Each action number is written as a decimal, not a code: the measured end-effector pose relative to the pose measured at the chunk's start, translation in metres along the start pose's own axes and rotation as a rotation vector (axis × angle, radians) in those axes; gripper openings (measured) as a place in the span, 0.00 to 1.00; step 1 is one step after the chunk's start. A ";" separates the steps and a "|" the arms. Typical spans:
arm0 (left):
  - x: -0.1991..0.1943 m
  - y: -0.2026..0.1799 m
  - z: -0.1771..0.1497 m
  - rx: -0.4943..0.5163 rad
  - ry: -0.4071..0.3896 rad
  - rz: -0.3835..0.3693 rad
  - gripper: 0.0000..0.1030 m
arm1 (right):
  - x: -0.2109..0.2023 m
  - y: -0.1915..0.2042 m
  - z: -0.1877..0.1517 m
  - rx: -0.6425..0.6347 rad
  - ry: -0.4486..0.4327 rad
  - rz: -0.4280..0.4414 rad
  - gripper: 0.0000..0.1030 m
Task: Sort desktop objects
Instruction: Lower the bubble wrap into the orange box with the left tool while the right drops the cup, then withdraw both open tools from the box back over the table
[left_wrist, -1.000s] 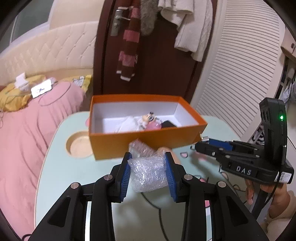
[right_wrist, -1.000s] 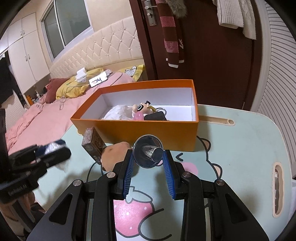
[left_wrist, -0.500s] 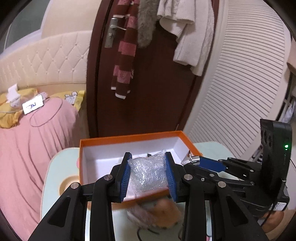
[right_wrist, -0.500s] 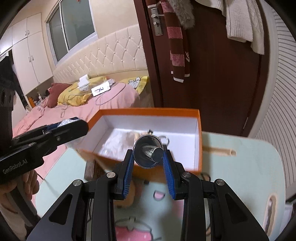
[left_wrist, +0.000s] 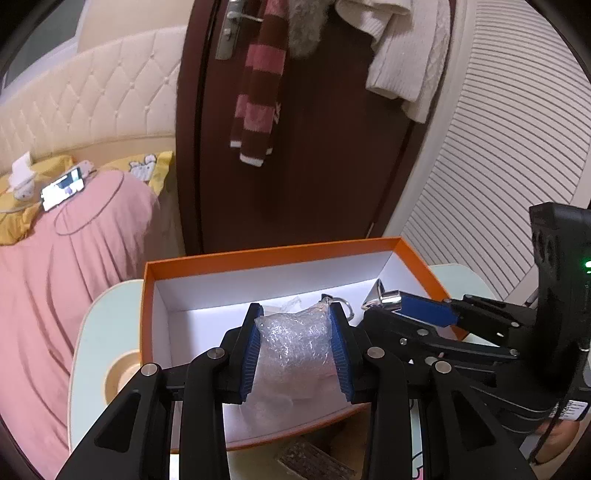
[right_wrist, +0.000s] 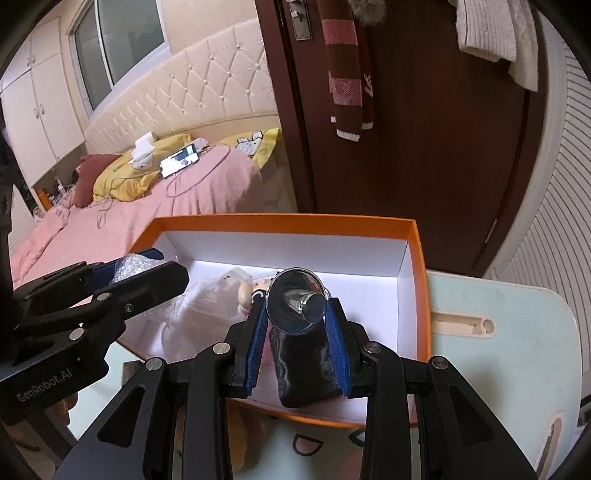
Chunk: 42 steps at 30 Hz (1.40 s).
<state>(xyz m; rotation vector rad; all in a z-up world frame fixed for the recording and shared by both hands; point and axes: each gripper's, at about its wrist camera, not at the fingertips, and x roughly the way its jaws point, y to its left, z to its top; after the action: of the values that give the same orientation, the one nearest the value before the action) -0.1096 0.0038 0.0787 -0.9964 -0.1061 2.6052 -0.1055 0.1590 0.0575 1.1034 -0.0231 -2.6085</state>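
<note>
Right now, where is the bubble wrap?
The bubble wrap is squeezed between the blue pads of the left hand-held gripper, above the open orange box, with the right hand-held gripper just to its right.

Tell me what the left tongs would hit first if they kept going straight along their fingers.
Probably the white floor of the orange box. The left tongs, shut on a wad of bubble wrap, point down into it. A key ring lies just beyond, but depth is hard to judge.

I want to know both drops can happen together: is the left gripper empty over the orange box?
No, the left gripper has its jaws clamped on crumpled bubble wrap.
</note>
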 end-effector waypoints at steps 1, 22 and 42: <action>0.002 0.000 0.000 -0.001 0.006 0.001 0.33 | 0.001 0.000 0.001 -0.002 0.000 0.000 0.33; 0.011 0.009 -0.008 -0.033 0.033 0.005 0.33 | 0.002 -0.005 -0.001 -0.007 -0.005 0.000 0.33; -0.007 0.018 -0.010 -0.077 -0.019 -0.006 0.69 | -0.016 0.000 0.000 0.008 -0.064 -0.022 0.63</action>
<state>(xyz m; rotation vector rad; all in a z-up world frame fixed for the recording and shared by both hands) -0.1030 -0.0160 0.0725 -0.9959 -0.2155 2.6228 -0.0952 0.1633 0.0684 1.0285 -0.0356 -2.6641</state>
